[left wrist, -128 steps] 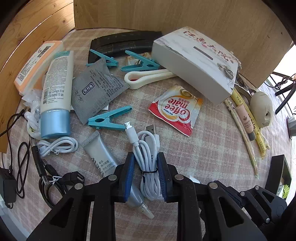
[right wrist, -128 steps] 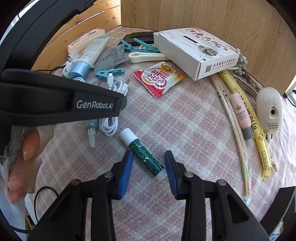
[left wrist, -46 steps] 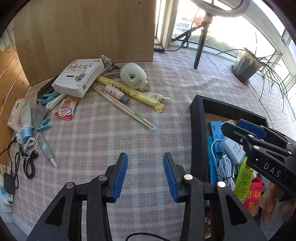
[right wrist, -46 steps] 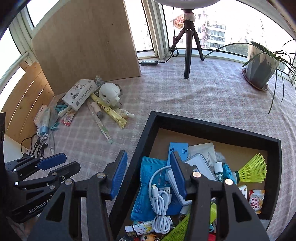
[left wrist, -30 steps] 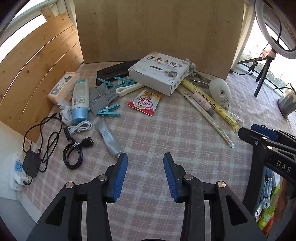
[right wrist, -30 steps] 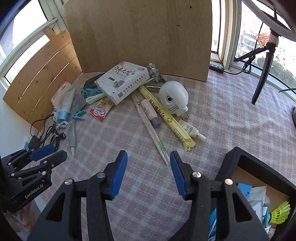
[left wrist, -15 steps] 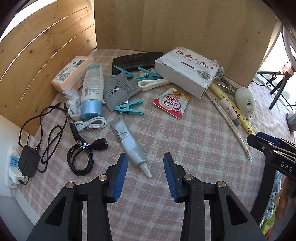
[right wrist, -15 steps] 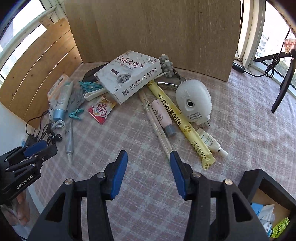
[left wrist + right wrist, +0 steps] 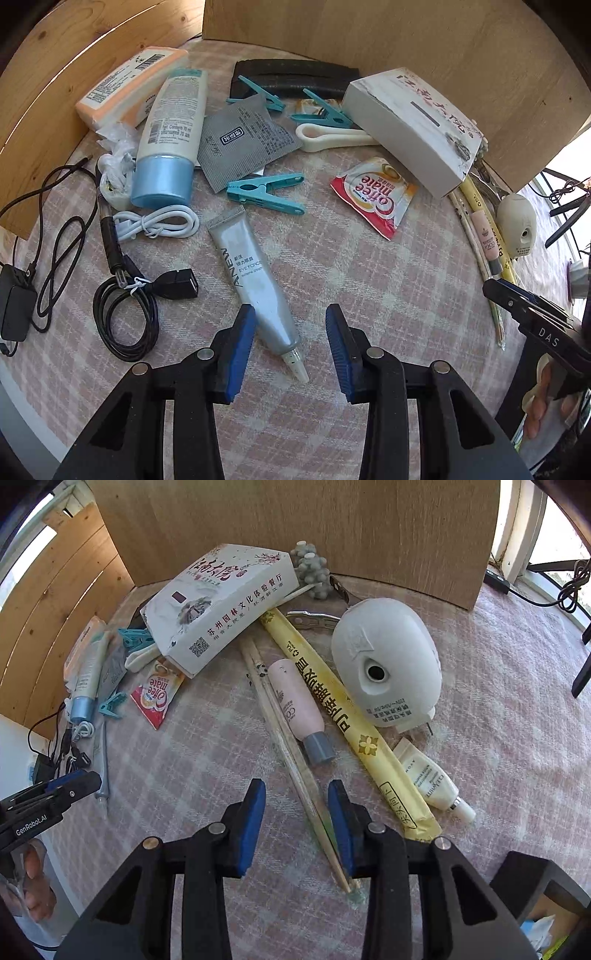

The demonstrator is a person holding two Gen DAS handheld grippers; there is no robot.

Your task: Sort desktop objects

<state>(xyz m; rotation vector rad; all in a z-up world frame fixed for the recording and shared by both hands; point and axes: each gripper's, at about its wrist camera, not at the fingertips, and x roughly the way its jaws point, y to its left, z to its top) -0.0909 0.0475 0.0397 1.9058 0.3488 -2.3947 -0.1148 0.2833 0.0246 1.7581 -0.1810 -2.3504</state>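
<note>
The left gripper (image 9: pixel 290 343) points steeply down at the table with its blue pads (image 9: pixel 240 350) apart. The nozzle end of a silver eye-cream tube (image 9: pixel 255 280) lies between them, close to the left pad, but neither pad presses on it. The right gripper (image 9: pixel 295 814) also points down. Its jaws are closing, and a pair of wooden chopsticks (image 9: pixel 291 753) runs through the gap, hard against the right pad, though I cannot tell if that pad touches them.

A pink and cream checked tablecloth (image 9: pixel 388 288) covers the table, and plywood panels (image 9: pixel 295 524) stand behind it.

The largest item is a white printed box (image 9: pixel 221 605), leaning over a cream plastic tool (image 9: pixel 332 134). Near it sits a white egg-shaped device (image 9: pixel 388 661). A long yellow paper sleeve (image 9: pixel 347 723) lies between that device and a pink tube with a grey cap (image 9: pixel 299 709).

On the left side are a blue-capped lotion tube (image 9: pixel 170 133), a peach packet (image 9: pixel 125 85), a grey sachet (image 9: pixel 243 140), a red coffee creamer sachet (image 9: pixel 373 192), teal clothes pegs (image 9: pixel 266 188), a coiled white cable (image 9: pixel 155 225) and a black cable (image 9: pixel 125 314).

A black tray corner (image 9: pixel 539 882) shows at lower right.
</note>
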